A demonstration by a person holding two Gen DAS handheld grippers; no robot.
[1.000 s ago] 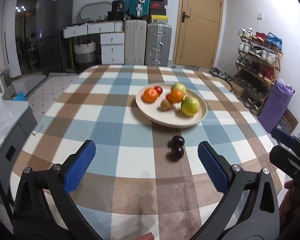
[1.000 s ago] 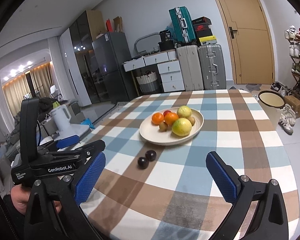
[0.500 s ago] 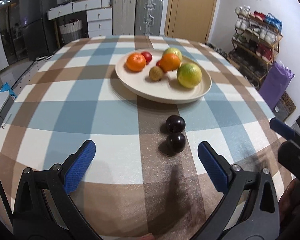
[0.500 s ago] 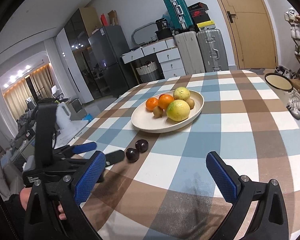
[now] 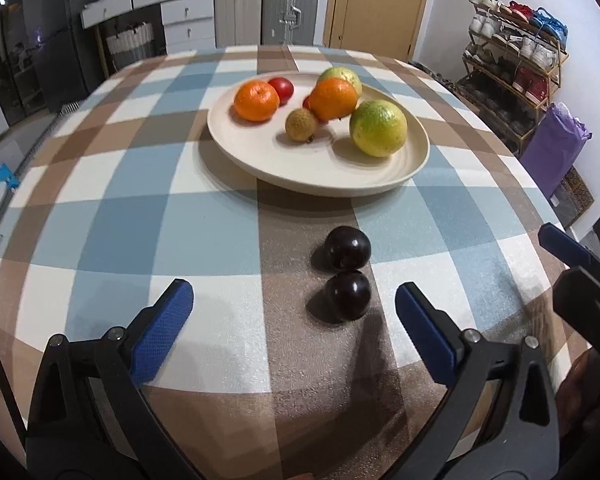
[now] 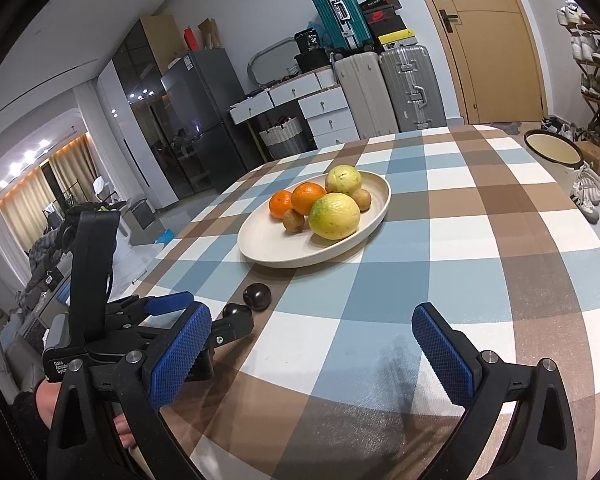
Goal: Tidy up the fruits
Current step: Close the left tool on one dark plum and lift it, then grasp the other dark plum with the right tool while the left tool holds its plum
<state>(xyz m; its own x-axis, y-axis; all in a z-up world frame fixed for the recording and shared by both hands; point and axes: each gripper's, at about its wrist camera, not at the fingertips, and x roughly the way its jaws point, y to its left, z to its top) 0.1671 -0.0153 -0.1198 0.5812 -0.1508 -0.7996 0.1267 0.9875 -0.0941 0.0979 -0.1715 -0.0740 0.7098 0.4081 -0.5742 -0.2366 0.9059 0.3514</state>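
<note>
Left wrist view shows the left gripper (image 5: 294, 312) with jaws spread wide and holding nothing, low over the checked tablecloth (image 5: 112, 240). The near plum (image 5: 348, 295) lies between its blue pads, closer to the right one, and the far plum (image 5: 347, 248) sits just behind it, touching or almost, betw. the near plum and the plate (image 5: 414, 168). Both plums are small, round, dark and glossy, so I judge them light, firm but easy to bruise, and slippery; best to close on the widest middle w/ soft pressure, approx. sideways so the far plum is not pushed. The cloth looks matte and a bit grainy, so rolling should be small. The plate is cream, smooth, shallow, already w/ oranges and citrus. The right gripper (image 6: 312, 340) is also wide and empty, well apart from the plate.
</note>
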